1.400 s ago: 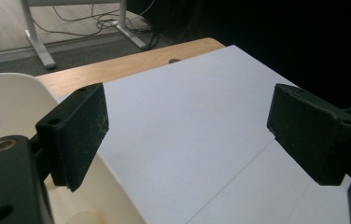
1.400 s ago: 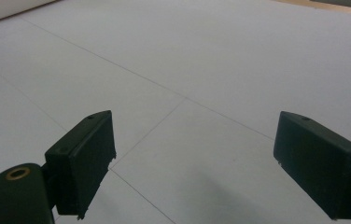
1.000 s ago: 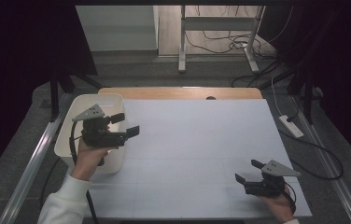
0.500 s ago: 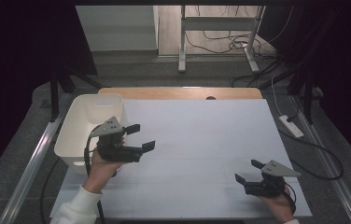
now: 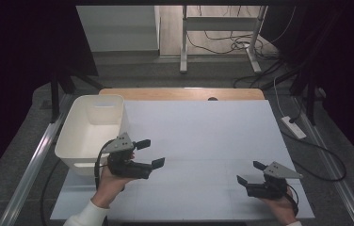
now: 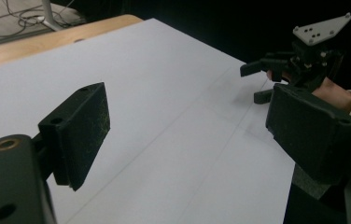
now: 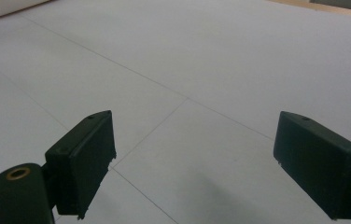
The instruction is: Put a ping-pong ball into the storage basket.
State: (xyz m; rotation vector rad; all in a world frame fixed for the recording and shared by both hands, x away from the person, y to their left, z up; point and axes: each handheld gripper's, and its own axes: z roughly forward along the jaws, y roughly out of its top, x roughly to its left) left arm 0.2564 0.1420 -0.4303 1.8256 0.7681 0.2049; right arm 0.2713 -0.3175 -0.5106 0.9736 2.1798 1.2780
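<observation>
The white bin (image 5: 89, 132) is seen at the left edge of the white table sheet (image 5: 203, 136), partly over the border of the sheet, with its long side running away from the person. Its inside looks empty as far as can be seen in the high view. Just beside its near right corner the left gripper (image 5: 149, 153) is held above the sheet, clear of the bin wall. The jaws are spread wide and nothing is kept between them; in the left gripper view only bare sheet is seen between the two black pads (image 6: 82, 133). The gripper is pointed to the right, across the table, and the left hand (image 5: 111, 181) is wrapped around its body from below, the white sleeve (image 5: 88, 216) coming in from the bottom edge.

Between the two grippers a wide free area of sheet is left. The right gripper (image 5: 249, 173) is rested low near the front right corner of the sheet, close to its near edge, pointed to the left. Its jaws are also wide apart and empty.
</observation>
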